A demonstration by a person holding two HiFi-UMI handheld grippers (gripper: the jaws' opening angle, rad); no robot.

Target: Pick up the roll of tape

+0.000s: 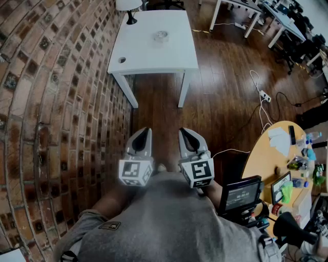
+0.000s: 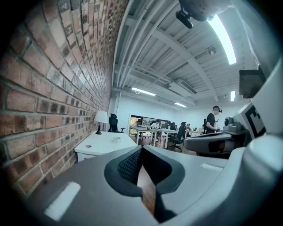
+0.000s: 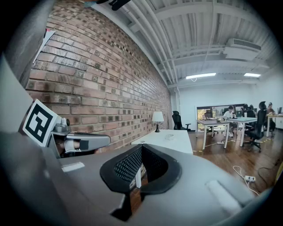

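Grey jaws on both units are sitting closed with nothing pinched. The left gripper (image 2: pixel 142 175) and right gripper (image 3: pixel 138 173) are each showing only a sliver of floor through the slit between the pads. Both are hanging side by side close to the person's torso, pointing roughly level toward the white table (image 1: pixel 138 56) and well apart from it. The roll of tape (image 1: pixel 161 36) is lying flat on that tabletop, toward the far half, and looks clear. A lamp (image 1: pixel 129 13) is standing at the far left corner next to the brick wall (image 1: pixel 46 102). A stretch of dark wooden floor (image 1: pixel 159 102) is separating the grippers from the table. Progress, my read: nothing is done yet, the approach hasn't started and the tape is untouched. Remaining steps are walking up to the table, opening one set of jaws, lining up on the roll, closing and lifting. With the roll lying flat on a slick top, the grip is probably going across the rim or through the core.
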